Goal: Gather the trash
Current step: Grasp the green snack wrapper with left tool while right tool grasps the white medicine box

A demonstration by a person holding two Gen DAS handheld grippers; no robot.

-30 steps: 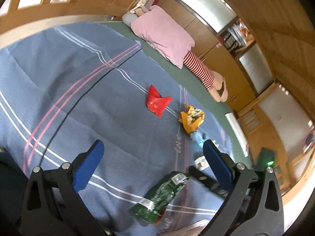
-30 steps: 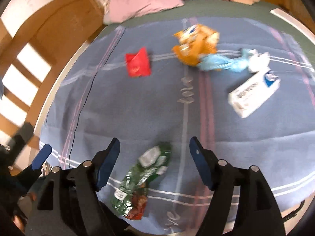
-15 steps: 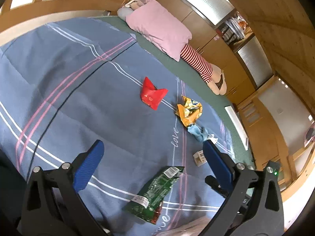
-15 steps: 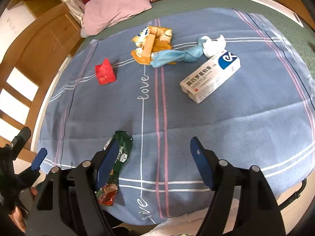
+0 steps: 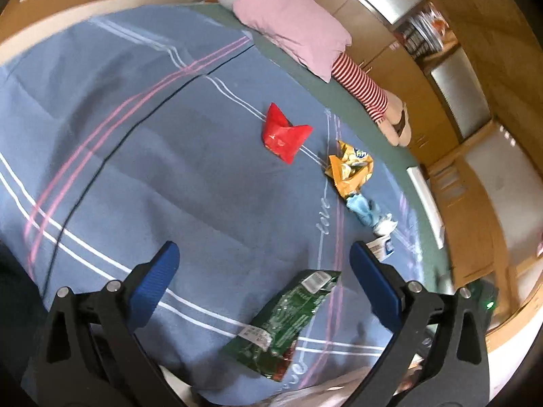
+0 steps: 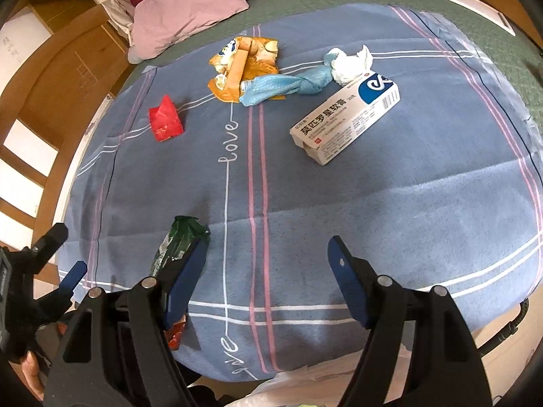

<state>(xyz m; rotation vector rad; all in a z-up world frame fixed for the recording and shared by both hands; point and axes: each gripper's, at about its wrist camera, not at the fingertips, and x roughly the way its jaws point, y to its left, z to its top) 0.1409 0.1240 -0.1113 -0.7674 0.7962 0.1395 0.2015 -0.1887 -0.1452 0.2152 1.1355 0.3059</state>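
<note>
Trash lies on a blue blanket. A green snack wrapper lies near the front edge, just ahead of my open left gripper; it also shows in the right wrist view, beside the left finger of my open right gripper. Farther off lie a red wrapper, an orange chip bag, a blue plastic bag with white tissue and a white medicine box. Both grippers are empty.
A pink pillow and a striped-legged doll lie at the far side of the bed. Wooden cabinets line the wall. The left gripper shows at the left edge of the right wrist view. White plastic shows below the blanket's front edge.
The right gripper has pulled back and turned right, so the green wrapper has slid from between its fingers to its left finger. The left wrist view has shifted slightly.
</note>
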